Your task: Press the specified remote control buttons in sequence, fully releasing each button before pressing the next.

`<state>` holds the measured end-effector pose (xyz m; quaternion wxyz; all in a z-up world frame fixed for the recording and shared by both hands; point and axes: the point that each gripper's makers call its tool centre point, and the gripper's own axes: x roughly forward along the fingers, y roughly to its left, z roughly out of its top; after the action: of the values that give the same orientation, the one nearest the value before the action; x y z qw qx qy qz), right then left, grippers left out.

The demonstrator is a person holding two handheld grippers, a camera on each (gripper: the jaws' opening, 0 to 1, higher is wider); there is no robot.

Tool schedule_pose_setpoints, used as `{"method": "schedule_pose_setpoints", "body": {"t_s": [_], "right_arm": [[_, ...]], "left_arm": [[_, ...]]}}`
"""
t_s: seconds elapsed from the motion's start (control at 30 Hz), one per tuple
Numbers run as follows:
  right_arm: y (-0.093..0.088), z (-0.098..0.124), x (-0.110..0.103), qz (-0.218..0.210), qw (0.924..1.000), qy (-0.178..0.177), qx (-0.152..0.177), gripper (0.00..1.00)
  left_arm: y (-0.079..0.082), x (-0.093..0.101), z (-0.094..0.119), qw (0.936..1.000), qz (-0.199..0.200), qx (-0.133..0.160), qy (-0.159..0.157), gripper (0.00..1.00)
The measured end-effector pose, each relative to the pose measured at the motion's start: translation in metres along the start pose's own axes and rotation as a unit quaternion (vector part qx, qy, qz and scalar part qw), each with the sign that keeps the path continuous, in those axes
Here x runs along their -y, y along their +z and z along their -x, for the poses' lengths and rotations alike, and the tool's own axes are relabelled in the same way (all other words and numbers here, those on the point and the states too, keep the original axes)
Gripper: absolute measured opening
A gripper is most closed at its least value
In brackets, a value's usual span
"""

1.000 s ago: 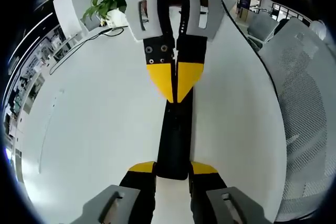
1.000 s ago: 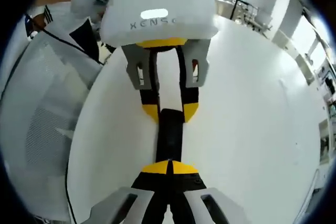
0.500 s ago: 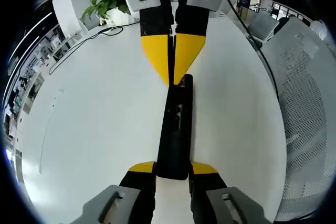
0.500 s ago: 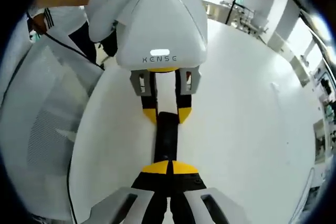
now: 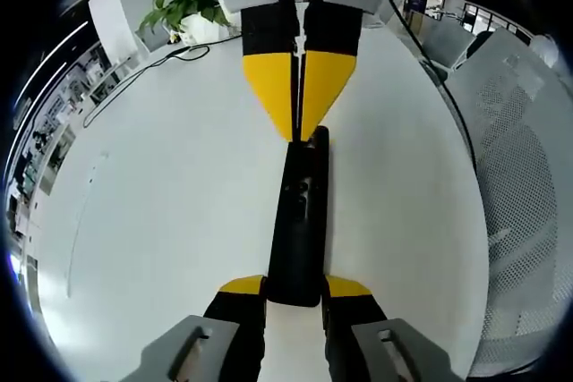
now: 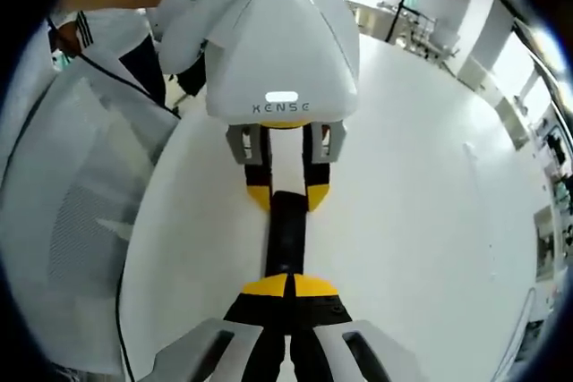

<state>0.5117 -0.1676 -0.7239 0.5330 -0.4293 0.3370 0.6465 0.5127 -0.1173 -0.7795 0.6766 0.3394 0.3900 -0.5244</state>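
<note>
Right gripper (image 5: 298, 136) back; one remote (image 5: 300, 221), two grippers.

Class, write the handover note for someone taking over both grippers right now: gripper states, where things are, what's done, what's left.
Left gripper: shut on the near end of the slim black remote control, which lies along the white table.
Right gripper: jaws closed together, yellow tips poised at the remote's far end.
Done: remote steadied; presses so far cannot be told.
Left: press each specified button, release fully, keep the remote in view.
</note>
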Motion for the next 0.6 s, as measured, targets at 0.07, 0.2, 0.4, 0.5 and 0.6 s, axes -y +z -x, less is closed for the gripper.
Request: {"method": "schedule_pose_setpoints", "body": {"t_s": [0.07,0.2,0.4,0.5,0.6], "right_arm": [[-0.001,-0.002,-0.001,0.001,1.0000,0.001,0.000,0.00],[-0.003,-0.007,-0.003,-0.001,1.0000,0.005,0.000,0.00],[-0.009,-0.021,-0.010,-0.002,0.9999,0.015,-0.006,0.00],[-0.011,-0.025,-0.012,0.000,0.9998,0.018,-0.010,0.00],[-0.011,-0.029,-0.012,-0.001,0.9998,0.020,-0.008,0.00]], "left_arm": [[0.000,0.000,0.000,1.0000,0.001,0.000,-0.001,0.23],[0.000,0.000,0.000,1.0000,0.002,0.001,-0.002,0.23],[0.001,0.001,0.000,1.0000,0.002,0.002,-0.002,0.23],[0.001,0.001,0.000,1.0000,0.003,0.004,-0.002,0.23],[0.001,0.001,0.000,1.0000,0.003,0.004,-0.003,0.23]]}}
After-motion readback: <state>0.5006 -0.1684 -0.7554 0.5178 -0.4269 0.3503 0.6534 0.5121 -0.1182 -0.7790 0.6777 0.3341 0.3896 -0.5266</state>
